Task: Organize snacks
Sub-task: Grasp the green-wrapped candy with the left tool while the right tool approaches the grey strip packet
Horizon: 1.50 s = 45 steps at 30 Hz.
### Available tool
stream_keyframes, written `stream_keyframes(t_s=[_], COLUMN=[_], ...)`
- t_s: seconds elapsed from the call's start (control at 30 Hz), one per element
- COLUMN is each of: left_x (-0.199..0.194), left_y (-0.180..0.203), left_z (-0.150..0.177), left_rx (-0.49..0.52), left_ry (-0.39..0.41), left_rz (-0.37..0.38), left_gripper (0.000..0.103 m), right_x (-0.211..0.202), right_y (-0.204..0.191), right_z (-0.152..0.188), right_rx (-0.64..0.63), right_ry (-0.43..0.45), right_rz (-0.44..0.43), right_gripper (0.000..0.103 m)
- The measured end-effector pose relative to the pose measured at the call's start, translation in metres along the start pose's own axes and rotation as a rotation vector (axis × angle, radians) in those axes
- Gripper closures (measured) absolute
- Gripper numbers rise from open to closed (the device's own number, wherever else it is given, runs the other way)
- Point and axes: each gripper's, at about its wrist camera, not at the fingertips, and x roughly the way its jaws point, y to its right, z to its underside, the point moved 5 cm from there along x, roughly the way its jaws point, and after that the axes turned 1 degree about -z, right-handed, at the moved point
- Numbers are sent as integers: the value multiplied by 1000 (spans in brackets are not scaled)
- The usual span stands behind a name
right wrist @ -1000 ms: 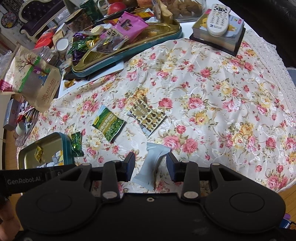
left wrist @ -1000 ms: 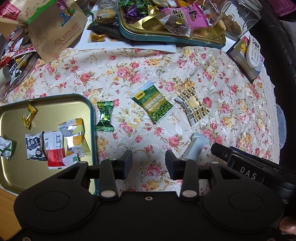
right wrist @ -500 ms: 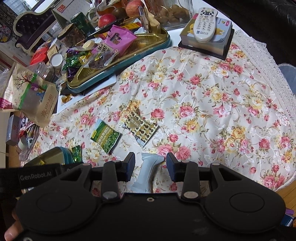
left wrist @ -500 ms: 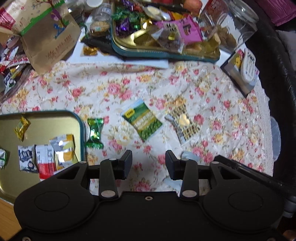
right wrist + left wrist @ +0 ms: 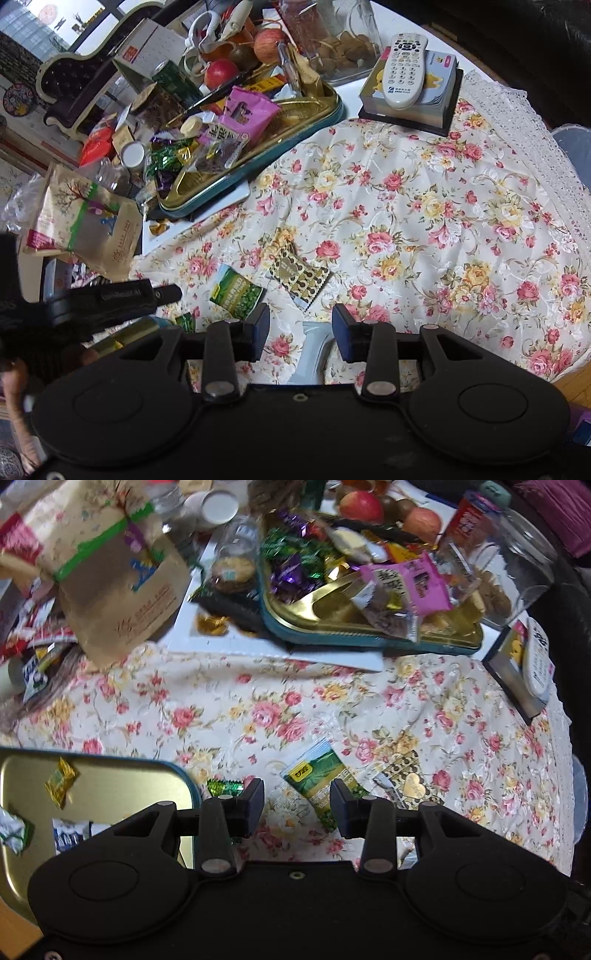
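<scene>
Loose snacks lie on the floral tablecloth: a green pea packet [image 5: 319, 777] [image 5: 236, 297], a black-and-gold heart packet [image 5: 408, 784] [image 5: 299, 275], a green foil candy [image 5: 225, 787] [image 5: 185, 322] and a pale grey-blue packet [image 5: 312, 345]. A gold tray [image 5: 110, 786] at the left holds several small snacks. My left gripper [image 5: 296, 805] is open and empty above the cloth, near the pea packet. My right gripper [image 5: 300, 332] is open above the grey-blue packet, which lies on the cloth between its fingers, partly hidden.
A second gold tray [image 5: 369, 627] [image 5: 258, 162] heaped with sweets stands at the back, beside a brown paper bag [image 5: 110, 576], a glass jar [image 5: 509, 565], apples [image 5: 269, 44] and a remote [image 5: 404, 70] on a box. The left gripper's body [image 5: 110, 299] shows in the right view.
Both grippers have pulled back and risen, so more of the table's far side shows. The grey-blue packet stays on the cloth. Both jaws remain open.
</scene>
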Motion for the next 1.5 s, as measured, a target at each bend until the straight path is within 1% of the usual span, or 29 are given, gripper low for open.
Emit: stream_keyframes(t_s=[0.07, 0.17, 0.23, 0.43, 0.57, 0.73, 0.83, 0.9, 1.0, 1.17, 1.23, 1.27, 1.33, 1.4, 1.47, 1.5], left_x=[5, 14, 19, 37, 48, 61, 67, 67, 66, 62, 61, 59, 51, 36, 25, 22], left_y=[-1, 1, 2, -7, -17, -24, -27, -26, -16, 12, 21, 26, 29, 29, 23, 21], left_z=[2, 3, 2, -5, -2, 7, 18, 26, 36, 60, 67, 70, 70, 66, 60, 58], left_rx=[4, 21, 25, 12, -5, -20, -35, -43, -8, 51, 70, 73, 63, 76, 108, 128], left_ry=[-2, 10, 31, 65, 41, -9, -48, -48, -64, -87, -108, -124, -122, -83, -40, -30], left_rz=[-14, -55, -76, -137, -170, -188, -168, -149, -125, -51, -6, 27, 58, 51, 16, -3], left_gripper=[55, 55, 55, 55, 55, 55, 55, 54, 55, 55, 55, 55, 55, 55, 55, 55], right_x=[-4, -9, -12, -14, -14, -13, -13, -13, -14, -15, -15, -15, -15, -15, -15, -16], right_y=[2, 3, 3, 2, 2, 2, 1, 2, 2, 2, 3, 4, 6, 9, 11, 11], right_z=[-3, -6, -7, -5, -4, -4, -4, -4, -4, -4, -4, -4, -5, -5, -6, -7], right_rx=[13, 30, 33, 13, 13, 10, 8, 8, 8, 4, 7, 8, 11, 18, 23, 23], right_ry=[7, 14, 22, 30, 28, 29, 32, 33, 36, 38, 39, 39, 40, 43, 46, 46], right_rz=[-8, -27, -32, -33, -34, -35, -31, -29, -28, -33, -30, -28, -22, -17, -15, -16], right_gripper=[62, 62, 62, 62, 62, 62, 62, 62, 62, 62, 62, 62, 62, 62, 62, 62])
